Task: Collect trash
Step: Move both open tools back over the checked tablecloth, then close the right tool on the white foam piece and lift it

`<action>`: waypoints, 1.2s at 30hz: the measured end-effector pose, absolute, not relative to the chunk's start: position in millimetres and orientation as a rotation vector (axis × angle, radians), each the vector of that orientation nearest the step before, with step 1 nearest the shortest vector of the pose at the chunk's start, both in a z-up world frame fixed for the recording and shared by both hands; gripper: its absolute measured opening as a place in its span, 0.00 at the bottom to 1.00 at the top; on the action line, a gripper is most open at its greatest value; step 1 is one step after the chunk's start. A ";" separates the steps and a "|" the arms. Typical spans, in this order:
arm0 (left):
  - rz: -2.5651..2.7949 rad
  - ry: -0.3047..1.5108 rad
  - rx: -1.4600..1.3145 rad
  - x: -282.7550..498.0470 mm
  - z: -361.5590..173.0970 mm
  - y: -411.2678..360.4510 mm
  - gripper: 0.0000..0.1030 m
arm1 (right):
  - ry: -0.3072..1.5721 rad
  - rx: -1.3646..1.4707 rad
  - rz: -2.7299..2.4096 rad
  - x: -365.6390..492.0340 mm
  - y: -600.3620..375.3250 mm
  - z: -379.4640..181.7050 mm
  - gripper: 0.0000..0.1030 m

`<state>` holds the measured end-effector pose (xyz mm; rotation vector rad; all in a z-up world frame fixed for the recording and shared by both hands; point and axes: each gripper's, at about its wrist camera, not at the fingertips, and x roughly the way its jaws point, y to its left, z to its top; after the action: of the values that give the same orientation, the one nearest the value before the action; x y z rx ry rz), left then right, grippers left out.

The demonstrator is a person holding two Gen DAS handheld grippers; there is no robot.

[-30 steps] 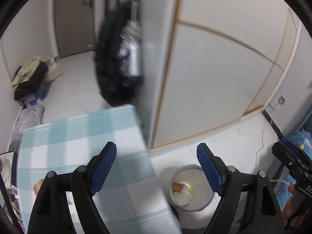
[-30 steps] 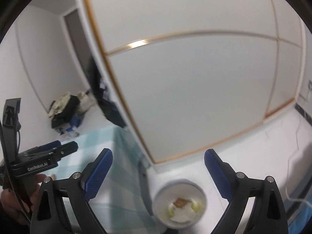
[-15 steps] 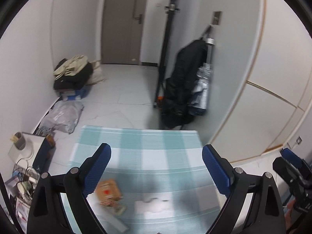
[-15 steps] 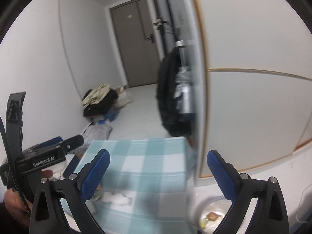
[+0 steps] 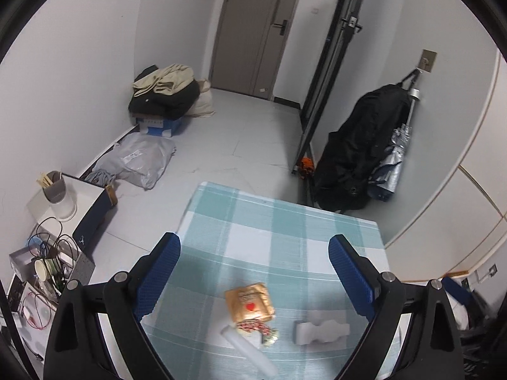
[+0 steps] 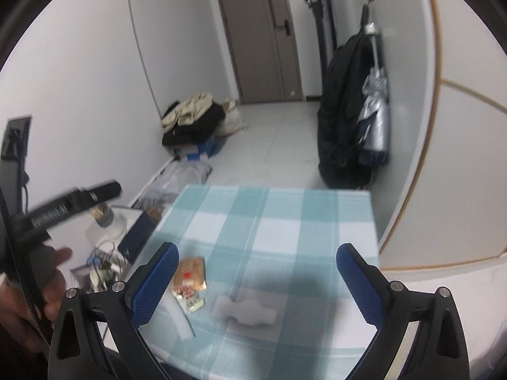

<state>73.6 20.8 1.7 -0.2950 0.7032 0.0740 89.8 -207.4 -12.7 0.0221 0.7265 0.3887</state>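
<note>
Trash lies on a table with a teal checked cloth (image 5: pixel 285 234). An orange-brown wrapper with a red heart (image 5: pixel 249 301) lies beside a small crumpled wrapper (image 5: pixel 256 329), a white stick-like piece (image 5: pixel 250 351) and a white foam block (image 5: pixel 321 332). My left gripper (image 5: pixel 253 275) is open and empty above them. In the right wrist view the wrapper (image 6: pixel 189 276), the white stick-like piece (image 6: pixel 182 318) and the foam block (image 6: pixel 245 310) lie between the fingers of my open, empty right gripper (image 6: pixel 255 281). The left gripper's body (image 6: pixel 63 205) shows at left.
A pile of clothes and bags (image 5: pixel 168 91) sits by the far wall. A black bag and a silver umbrella (image 5: pixel 364 158) hang at right. A box with a white cup and cables (image 5: pixel 60 202) stands left of the table. A grey door (image 5: pixel 250 28) is at the back.
Both views have swung left and down, from the white wall panels and the floor bin to the table. The trash on the cloth now sits between both grippers' fingers.
</note>
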 end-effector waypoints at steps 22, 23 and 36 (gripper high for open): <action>0.055 0.835 -0.370 75.3 -28.8 63.4 0.90 | 1.068 -0.285 0.410 105.1 -138.3 -128.3 0.96; 0.053 0.840 -0.369 75.8 -29.6 63.4 0.90 | 1.069 -0.293 0.414 104.9 -136.2 -128.7 0.96; 0.074 0.871 -0.358 82.9 -37.3 68.3 0.90 | 1.139 -0.356 0.412 109.6 -131.6 -151.6 0.75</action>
<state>82.9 68.3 -37.3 -0.3577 0.8711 0.0745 109.6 -131.6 -151.6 -0.3561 1.1388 0.4120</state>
